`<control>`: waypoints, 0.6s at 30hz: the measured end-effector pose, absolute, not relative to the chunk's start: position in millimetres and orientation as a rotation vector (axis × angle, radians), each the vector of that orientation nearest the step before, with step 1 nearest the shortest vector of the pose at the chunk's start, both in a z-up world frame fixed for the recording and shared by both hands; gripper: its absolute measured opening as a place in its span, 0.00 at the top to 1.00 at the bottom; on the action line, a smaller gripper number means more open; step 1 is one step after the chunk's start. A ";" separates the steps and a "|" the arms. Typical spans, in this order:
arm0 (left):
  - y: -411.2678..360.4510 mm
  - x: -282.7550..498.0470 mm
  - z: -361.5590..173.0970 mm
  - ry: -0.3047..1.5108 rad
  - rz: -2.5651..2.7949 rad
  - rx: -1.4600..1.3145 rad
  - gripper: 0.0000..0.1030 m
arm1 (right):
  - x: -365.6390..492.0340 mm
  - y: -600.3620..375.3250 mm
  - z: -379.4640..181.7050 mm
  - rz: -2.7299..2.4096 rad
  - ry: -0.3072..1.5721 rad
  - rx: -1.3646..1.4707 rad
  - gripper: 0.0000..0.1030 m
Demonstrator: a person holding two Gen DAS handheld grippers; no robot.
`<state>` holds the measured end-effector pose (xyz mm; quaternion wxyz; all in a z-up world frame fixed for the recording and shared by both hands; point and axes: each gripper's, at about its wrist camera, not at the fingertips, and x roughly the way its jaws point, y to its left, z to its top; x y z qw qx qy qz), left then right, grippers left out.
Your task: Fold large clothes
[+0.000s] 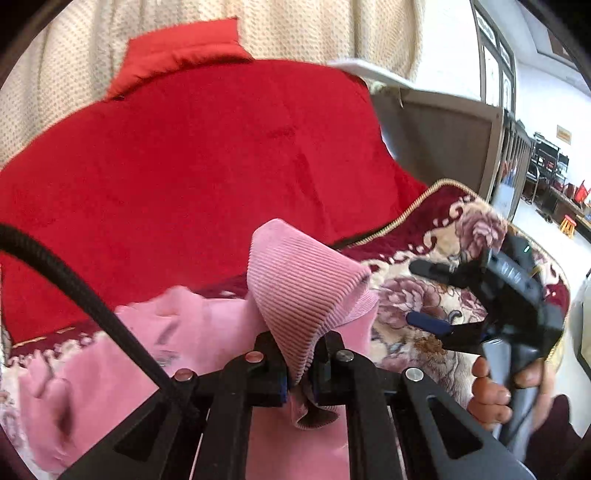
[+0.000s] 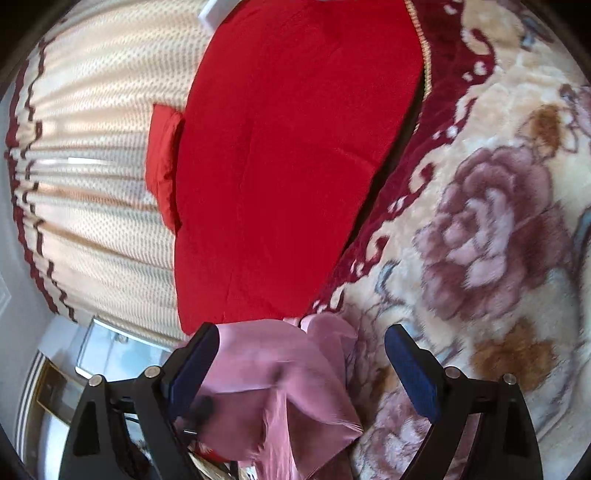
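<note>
A pink garment (image 1: 122, 369) lies on a floral blanket (image 1: 417, 314). My left gripper (image 1: 301, 354) is shut on its ribbed cuff (image 1: 310, 288), which stands up between the fingers. My right gripper (image 2: 301, 354) is open; pink cloth (image 2: 273, 373) hangs between its fingers and touches the left pad (image 2: 192, 365). The right gripper also shows in the left wrist view (image 1: 424, 295), open, held by a hand (image 1: 495, 391) over the blanket to the right of the cuff.
A red quilt (image 1: 192, 162) covers the bed behind the garment, with a red pillow (image 1: 177, 55) against a cream curtain (image 1: 314, 22). A bed frame (image 1: 443, 125) and a room with furniture (image 1: 554, 173) lie to the right.
</note>
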<state>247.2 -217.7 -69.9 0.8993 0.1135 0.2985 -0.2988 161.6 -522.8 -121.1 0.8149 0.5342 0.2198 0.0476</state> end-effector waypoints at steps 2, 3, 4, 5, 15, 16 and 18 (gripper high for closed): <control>-186.3 253.5 -54.2 0.632 -0.593 0.214 0.91 | 167.0 -511.4 -119.8 0.124 0.484 1.121 0.10; -171.8 259.2 -47.8 0.645 -0.583 0.199 0.91 | 170.1 -503.7 -118.5 0.140 0.491 1.109 0.10; -156.2 265.9 -41.4 0.661 -0.568 0.188 0.91 | 172.7 -496.6 -117.4 0.155 0.496 1.098 0.10; -140.1 270.2 -37.3 0.675 -0.553 0.190 0.91 | 175.3 -489.0 -116.4 0.173 0.502 1.085 0.10; -0.9 296.6 -56.8 0.840 -0.285 0.218 0.56 | 209.5 -385.5 -108.7 0.358 0.607 0.880 0.10; 13.0 294.8 -58.3 0.830 -0.254 0.213 0.54 | 211.6 -375.5 -108.4 0.376 0.616 0.859 0.10; 39.9 291.3 -61.6 0.825 -0.214 0.192 0.53 | 215.0 -354.8 -109.0 0.407 0.632 0.810 0.10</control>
